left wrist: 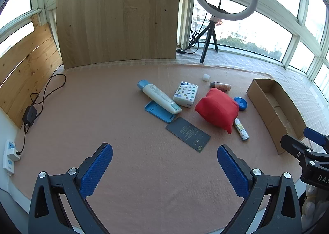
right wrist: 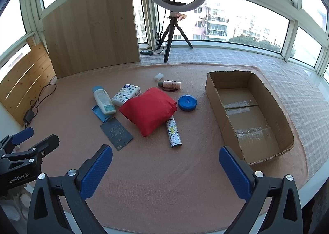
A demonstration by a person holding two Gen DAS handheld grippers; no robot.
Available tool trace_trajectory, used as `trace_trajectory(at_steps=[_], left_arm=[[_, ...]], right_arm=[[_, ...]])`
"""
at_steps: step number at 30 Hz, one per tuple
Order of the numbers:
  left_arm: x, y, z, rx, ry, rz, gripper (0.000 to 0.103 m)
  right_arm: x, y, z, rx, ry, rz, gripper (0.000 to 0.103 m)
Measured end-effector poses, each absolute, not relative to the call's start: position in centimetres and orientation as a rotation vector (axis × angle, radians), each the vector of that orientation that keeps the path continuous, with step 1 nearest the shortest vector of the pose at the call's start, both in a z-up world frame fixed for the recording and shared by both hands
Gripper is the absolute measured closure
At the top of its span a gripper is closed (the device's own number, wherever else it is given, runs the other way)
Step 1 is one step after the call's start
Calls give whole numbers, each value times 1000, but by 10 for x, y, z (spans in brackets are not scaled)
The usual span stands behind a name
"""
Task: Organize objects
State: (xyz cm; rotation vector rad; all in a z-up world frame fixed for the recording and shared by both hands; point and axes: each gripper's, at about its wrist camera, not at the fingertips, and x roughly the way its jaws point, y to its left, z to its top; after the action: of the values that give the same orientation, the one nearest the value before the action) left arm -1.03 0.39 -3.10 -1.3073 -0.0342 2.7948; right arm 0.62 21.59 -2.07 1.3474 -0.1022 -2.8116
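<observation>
Beside box [right wrist: 216, 92]: open mat [right wrist: 164, 172]; both claws spread, seemingly empty.

Bare bench [right wrist: 164, 182] lies open in front of both hand-held grippers, up to the clutter at mid-bench. There the red pouch [right wrist: 149, 110] bulks highest, crowded by the lotion bottle [right wrist: 103, 100], tissue pack [right wrist: 126, 94] and blue round tin [right wrist: 187, 102]. The cardboard box [right wrist: 213, 92] walls off the right side, its top open from above.
</observation>
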Motion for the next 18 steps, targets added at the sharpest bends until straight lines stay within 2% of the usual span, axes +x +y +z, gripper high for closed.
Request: trace_trajectory(at_steps=[18], left_arm=[[-8, 7, -33, -1309, -41, 2784, 0]], right_arm=[[9, 218, -24, 1369, -119, -2796, 0]])
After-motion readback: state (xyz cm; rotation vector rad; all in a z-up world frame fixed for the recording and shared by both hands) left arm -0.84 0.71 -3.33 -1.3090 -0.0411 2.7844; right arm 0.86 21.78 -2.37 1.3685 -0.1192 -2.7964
